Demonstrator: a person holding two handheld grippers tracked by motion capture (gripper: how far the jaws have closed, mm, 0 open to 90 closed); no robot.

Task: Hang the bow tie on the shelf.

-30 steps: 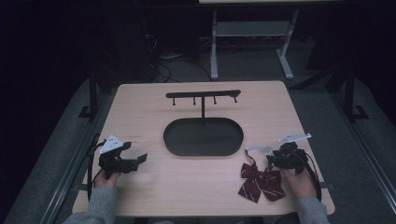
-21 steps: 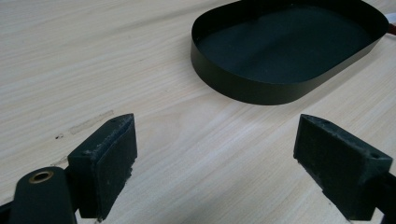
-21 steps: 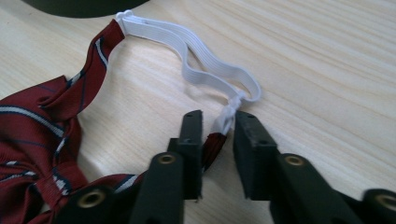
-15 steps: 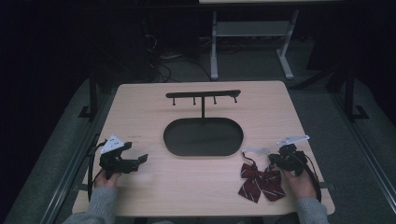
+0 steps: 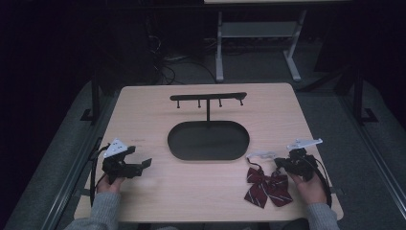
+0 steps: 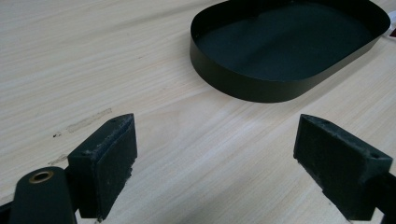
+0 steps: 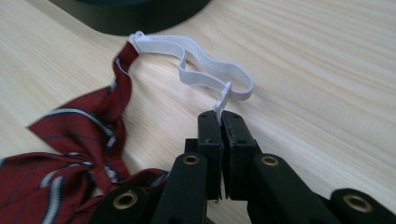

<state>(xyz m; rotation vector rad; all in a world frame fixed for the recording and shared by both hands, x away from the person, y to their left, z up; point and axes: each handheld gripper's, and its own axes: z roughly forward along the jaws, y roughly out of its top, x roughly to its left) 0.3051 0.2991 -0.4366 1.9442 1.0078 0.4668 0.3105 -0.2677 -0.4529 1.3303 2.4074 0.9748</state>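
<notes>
Bow tie (image 5: 268,186) strap (image 7: 205,74) pinched at its clip by right gripper (image 7: 221,116), jaws just closed. Left gripper (image 6: 215,163) agape. Hanging on rack (image 5: 208,97), 11 o'clock, pending.

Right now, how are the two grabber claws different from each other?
The left gripper has its jaws spread wide with nothing between them, while the right gripper has just closed its jaws tight. The right gripper pinches the white elastic strap of the red striped bow tie; the left gripper holds nothing and points toward the black oval tray. Both have black jaws and sit low over the wooden table, each held in a hand.
</notes>
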